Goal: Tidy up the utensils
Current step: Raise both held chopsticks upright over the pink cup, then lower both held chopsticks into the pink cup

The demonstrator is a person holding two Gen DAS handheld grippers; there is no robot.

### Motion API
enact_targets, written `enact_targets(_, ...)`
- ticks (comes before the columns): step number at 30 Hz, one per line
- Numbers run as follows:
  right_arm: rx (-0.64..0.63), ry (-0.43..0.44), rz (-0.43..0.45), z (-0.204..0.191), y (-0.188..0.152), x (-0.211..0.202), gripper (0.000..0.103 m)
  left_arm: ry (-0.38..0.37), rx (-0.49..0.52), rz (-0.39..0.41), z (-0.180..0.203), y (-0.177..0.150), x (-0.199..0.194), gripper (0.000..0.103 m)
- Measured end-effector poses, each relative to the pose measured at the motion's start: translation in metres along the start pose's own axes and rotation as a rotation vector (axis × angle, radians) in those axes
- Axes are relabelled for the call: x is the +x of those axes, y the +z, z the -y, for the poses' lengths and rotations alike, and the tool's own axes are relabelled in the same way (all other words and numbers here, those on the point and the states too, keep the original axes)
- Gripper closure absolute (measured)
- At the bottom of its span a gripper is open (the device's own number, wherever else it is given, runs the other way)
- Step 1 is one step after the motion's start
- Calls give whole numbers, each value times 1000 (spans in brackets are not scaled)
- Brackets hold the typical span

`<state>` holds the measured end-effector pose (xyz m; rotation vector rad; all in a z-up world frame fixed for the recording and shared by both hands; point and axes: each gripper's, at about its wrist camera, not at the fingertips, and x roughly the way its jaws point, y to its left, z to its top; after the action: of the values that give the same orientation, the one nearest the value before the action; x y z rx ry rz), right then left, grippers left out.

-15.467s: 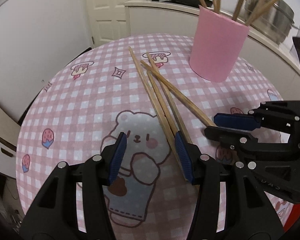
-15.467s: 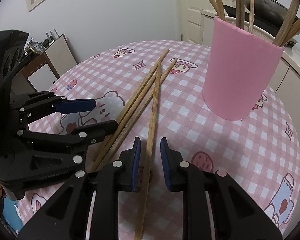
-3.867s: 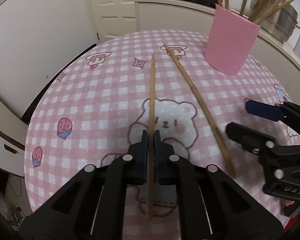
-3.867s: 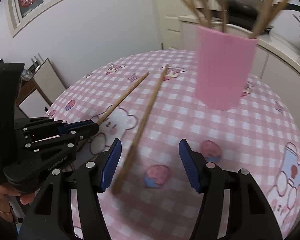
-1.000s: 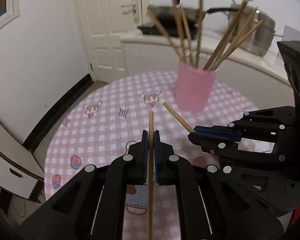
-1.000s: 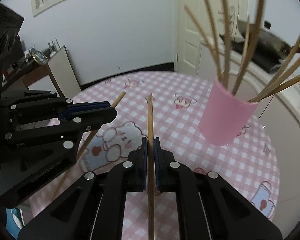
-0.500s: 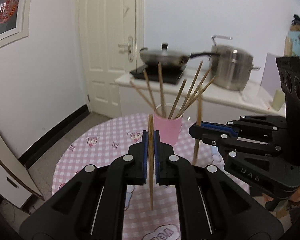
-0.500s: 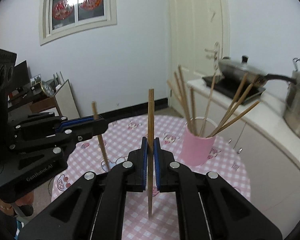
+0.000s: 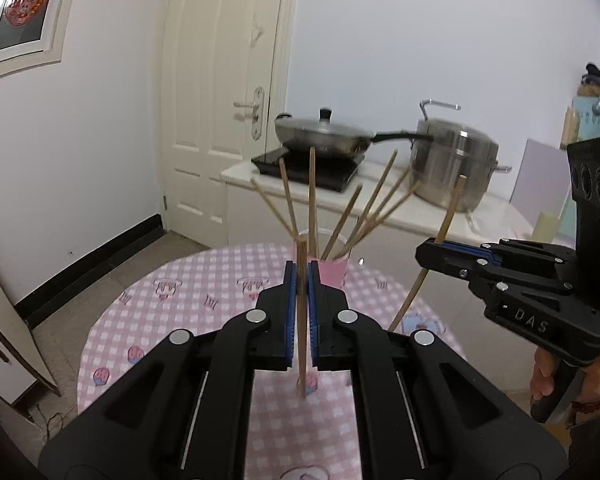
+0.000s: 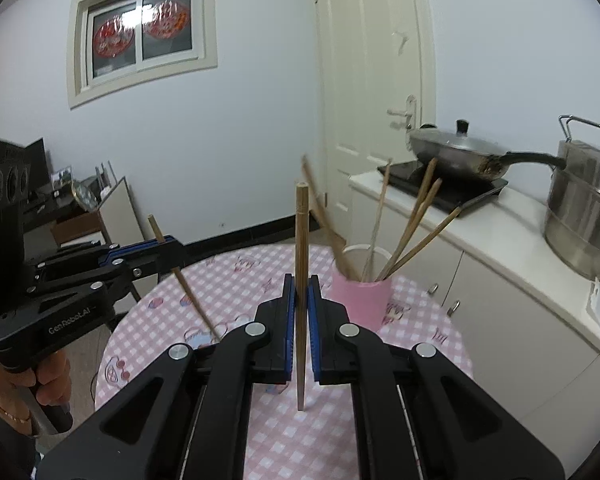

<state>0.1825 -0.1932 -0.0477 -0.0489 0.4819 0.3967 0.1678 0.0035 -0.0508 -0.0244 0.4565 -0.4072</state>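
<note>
Carrying a slim, straight wooden chopstick apiece, the left gripper [image 9: 301,280] and right gripper [image 10: 301,284] hang high above the pink-checked table [image 10: 420,320], jaws clenched on the left chopstick [image 9: 301,320] and right chopstick [image 10: 301,240]. The next move, I'd judge, calls for lowering each tip-down into the smooth pink cup [image 10: 362,300], threading between the splayed sticks inside it.

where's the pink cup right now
The pink cup stands on the checked table toward its far edge near the counter, just right of the right hand-held gripper fingertips.
</note>
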Motion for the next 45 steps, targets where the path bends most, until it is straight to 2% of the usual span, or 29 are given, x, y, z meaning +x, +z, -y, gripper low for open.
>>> enact_targets(8, -16, -46, 92, 21, 40, -13, 98, -34, -39, 93, 6, 44, 10, 97)
enact_targets(16, -47, -71, 159, 36, 83, 3, 98, -52, -64, 210, 24, 87, 22, 97)
enact_targets(21, -50, -88, 181, 51, 96, 16, 98, -15, -60, 297, 39, 100, 29, 97)
enact_targets(26, -26, -83, 193, 70, 100, 29, 98, 1, -53, 348, 49, 106, 41, 98)
enact_targets(34, 13, -58, 196, 90, 101, 44, 98, -52, -72, 361, 58, 112, 52, 98)
enact_targets(41, 29, -31, 202, 95, 100, 37, 98, -85, -31, 383, 72, 109, 42, 98)
enact_targets(45, 27, -21, 204, 97, 102, 32, 98, -73, -1, 397, 73, 114, 33, 97)
